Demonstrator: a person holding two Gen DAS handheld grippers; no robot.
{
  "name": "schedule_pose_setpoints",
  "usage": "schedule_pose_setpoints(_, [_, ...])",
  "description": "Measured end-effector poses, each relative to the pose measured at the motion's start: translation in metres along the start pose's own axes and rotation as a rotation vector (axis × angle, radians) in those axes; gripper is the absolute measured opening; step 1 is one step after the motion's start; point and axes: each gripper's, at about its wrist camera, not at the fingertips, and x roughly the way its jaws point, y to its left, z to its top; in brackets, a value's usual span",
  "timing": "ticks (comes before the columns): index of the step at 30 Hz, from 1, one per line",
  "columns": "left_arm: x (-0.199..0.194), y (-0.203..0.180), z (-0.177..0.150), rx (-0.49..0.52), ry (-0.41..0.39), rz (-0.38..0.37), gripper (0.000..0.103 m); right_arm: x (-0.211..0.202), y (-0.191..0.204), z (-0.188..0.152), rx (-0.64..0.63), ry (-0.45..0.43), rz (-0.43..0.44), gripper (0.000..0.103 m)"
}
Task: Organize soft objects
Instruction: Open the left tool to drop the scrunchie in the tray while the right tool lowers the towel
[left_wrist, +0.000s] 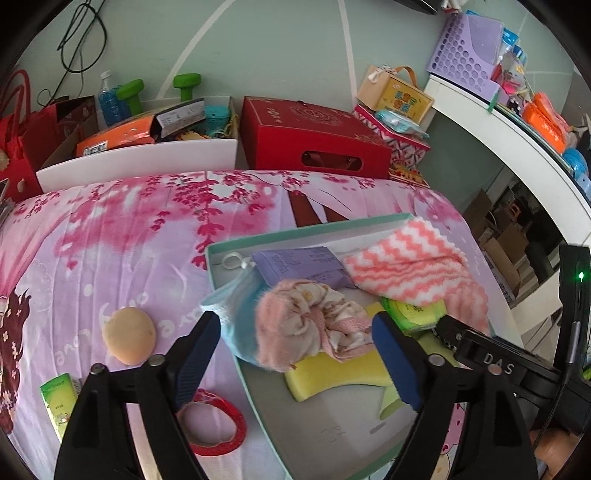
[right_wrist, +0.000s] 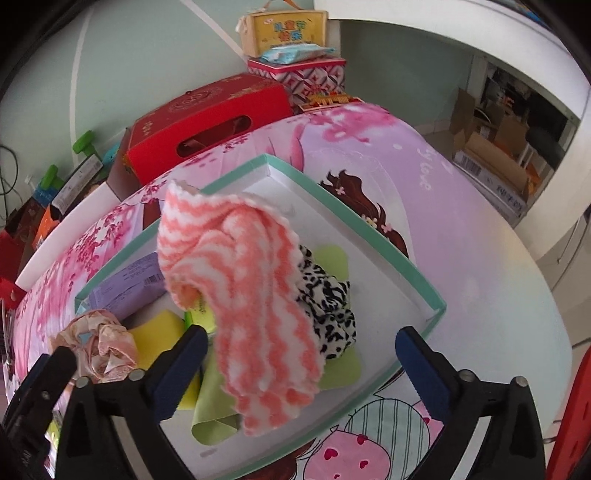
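Mint-rimmed box (left_wrist: 236, 243) already holds most soft stuff: coral-striped cloth (right_wrist: 243, 295), pink crumpled cloth (left_wrist: 306, 325), yellow sponge (left_wrist: 328, 376), spotted fabric (right_wrist: 328, 310), blue cloth (left_wrist: 236, 325). Left gripper (left_wrist: 295, 354) and right gripper (right_wrist: 301, 365) hover over the box, jaws wide, gripping nothing. Beige puff (left_wrist: 129, 334), green packet (left_wrist: 59, 402) and red tape roll (left_wrist: 214, 424) sit on the bedsheet (left_wrist: 110, 236) outside; puff probably goes next.
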Motion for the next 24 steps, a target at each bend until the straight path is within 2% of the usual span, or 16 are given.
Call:
schedule_pose_setpoints(4, [-0.001,0.007,0.001,-0.019,-0.01,0.023,0.1,0.002,-0.005,0.0,0.025,0.009,0.014,0.103])
schedule_pose_setpoints(16, [-0.015,0.025,0.004,-0.054,-0.009,0.075,0.1,-0.007,-0.001,-0.001,0.012,0.011,0.015,0.103])
schedule_pose_setpoints(21, [-0.034,0.051,0.01,-0.103,-0.032,0.107,0.1,-0.022,0.007,0.0,-0.006,-0.026,0.024,0.103])
schedule_pose_setpoints(24, [-0.047,0.074,0.012,-0.147,-0.05,0.155,0.1,-0.037,0.013,-0.001,-0.001,-0.067,0.07,0.103])
